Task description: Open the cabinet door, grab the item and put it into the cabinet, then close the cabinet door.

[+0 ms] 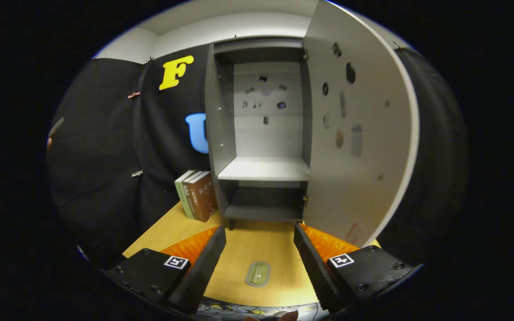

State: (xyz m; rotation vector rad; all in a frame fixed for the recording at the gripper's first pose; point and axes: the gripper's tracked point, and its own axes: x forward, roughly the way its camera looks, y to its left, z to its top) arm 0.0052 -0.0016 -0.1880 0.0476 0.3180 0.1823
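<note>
Black cloth wall [101, 147]; white ceiling [221, 26]; wooden table [248, 245]; books [196, 194] upright

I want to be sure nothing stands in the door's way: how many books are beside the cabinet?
2: a green book and a brown book, upright and touching on the table, left of the open cabinet, beyond the open gripper. More may hide behind them.

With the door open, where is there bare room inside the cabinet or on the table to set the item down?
The cabinet shelf is bare from wall to wall; the door stands wide. The table ahead of the open gripper is free up to the cabinet. The books crowd its left foot; the item lies between the fingers.
</note>
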